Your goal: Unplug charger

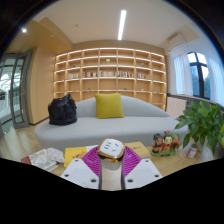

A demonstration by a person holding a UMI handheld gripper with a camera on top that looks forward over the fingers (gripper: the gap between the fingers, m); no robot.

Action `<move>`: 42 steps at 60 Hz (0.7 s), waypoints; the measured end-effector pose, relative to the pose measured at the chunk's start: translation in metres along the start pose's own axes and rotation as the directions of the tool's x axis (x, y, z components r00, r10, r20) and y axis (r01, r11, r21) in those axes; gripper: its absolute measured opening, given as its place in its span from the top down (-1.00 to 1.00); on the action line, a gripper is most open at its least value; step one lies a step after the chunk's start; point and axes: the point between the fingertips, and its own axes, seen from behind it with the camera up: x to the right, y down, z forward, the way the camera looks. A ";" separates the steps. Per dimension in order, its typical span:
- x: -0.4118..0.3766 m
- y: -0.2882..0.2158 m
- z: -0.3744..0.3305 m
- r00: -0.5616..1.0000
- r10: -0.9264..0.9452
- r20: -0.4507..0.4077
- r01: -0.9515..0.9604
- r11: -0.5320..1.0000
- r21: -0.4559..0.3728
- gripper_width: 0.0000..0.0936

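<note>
A small white charger (111, 148) with orange marks on its face sits between the fingertips of my gripper (111, 153). Both magenta pads (93, 160) press against its sides, so the gripper is shut on it. The charger is held up in front of the room, above the low table (75, 153). No socket or cable shows in the view.
A pale grey sofa (140, 125) with a yellow cushion (110, 105) and a black bag (62, 110) stands beyond the table. Bookshelves (110, 72) line the back wall. A green plant (205, 125) and small figurines (165, 145) stand to the right, papers (45, 157) to the left.
</note>
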 end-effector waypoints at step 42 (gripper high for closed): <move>0.076 0.152 -0.019 0.997 0.017 -0.073 -0.039 0.950 -0.309 -0.85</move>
